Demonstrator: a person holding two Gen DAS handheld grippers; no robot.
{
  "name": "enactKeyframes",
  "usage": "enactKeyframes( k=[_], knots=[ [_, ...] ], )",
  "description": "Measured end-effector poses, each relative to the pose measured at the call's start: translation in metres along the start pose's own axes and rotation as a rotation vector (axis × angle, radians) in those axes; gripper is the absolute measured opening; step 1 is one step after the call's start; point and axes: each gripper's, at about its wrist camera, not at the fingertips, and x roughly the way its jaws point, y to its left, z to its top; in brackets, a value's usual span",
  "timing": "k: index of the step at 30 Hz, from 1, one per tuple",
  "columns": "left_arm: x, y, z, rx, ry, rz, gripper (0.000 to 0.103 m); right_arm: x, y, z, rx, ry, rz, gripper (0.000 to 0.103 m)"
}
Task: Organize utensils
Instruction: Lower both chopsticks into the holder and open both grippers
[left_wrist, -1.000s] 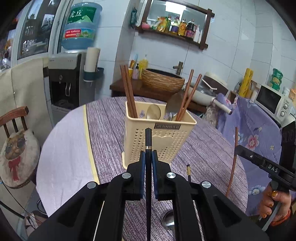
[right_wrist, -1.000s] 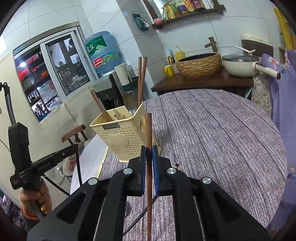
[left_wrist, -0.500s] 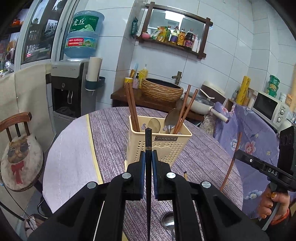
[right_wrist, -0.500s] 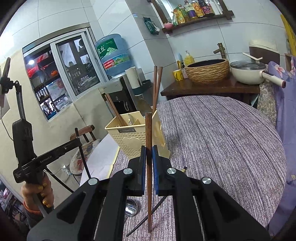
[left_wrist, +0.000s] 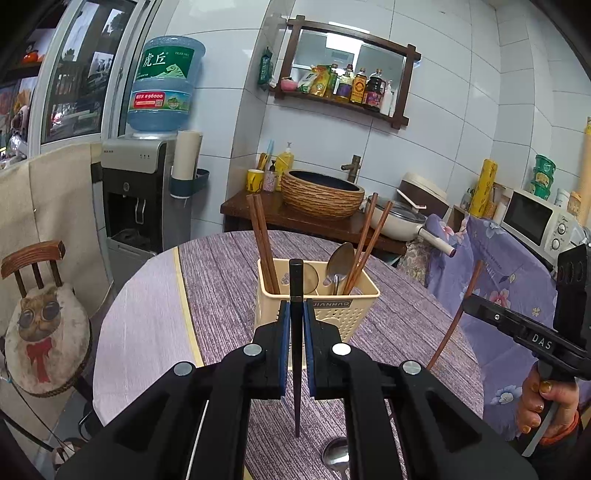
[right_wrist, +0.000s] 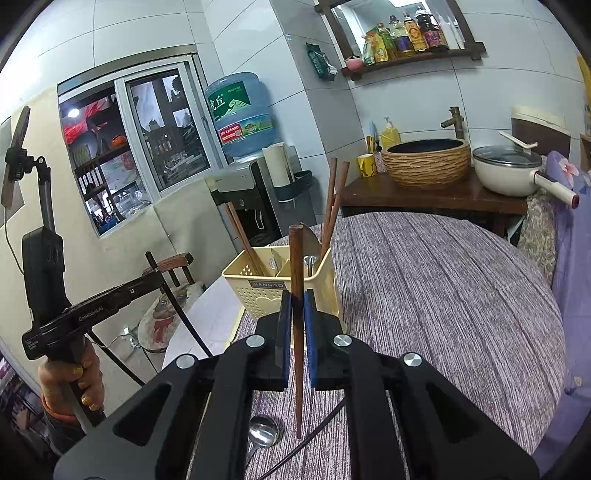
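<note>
Holding one chopstick apiece, both grippers are seen clenched. A black chopstick (left_wrist: 296, 332) is pinched upright in the left gripper (left_wrist: 295, 325); a brown chopstick (right_wrist: 296, 314) is pinched upright in the right gripper (right_wrist: 295, 321). Both sticks are clear of the table (right_wrist: 443, 295), tips hanging above the purple cloth.

The cream utensil holder (left_wrist: 332, 314) is placed at 12 o'clock from the left gripper, just beyond it; from the right gripper it is found at about 11 o'clock. Already stowed in it: a brown pair (left_wrist: 262, 243) at the left side, a second brown pair (left_wrist: 365, 247) and a spoon (left_wrist: 340, 264) at the right.

Left on the table: a spoon (left_wrist: 334, 456) at 6 o'clock, near the camera, and a second black chopstick (right_wrist: 306, 439) lying flat beside it.

The task is judged past halfway: two sticks are lifted but not yet dropped in, and two items are still to be collected.
</note>
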Motion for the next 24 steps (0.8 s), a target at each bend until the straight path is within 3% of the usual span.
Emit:
enactKeyframes(
  k=[9, 17, 24],
  knots=[
    [0.001, -0.004, 0.022, 0.015, -0.008, -0.045, 0.008, 0.004, 0.013, 0.024, -0.053, -0.027, -0.002, 0.008],
    [-0.017, -0.016, 0.084, 0.047, -0.095, -0.083, 0.008, -0.007, 0.038, 0.087, -0.106, -0.131, 0.025, 0.008],
    [-0.011, -0.018, 0.142, 0.028, -0.190, -0.008, 0.008, 0.001, 0.055, 0.144, -0.140, -0.254, -0.039, 0.008]
  ],
)
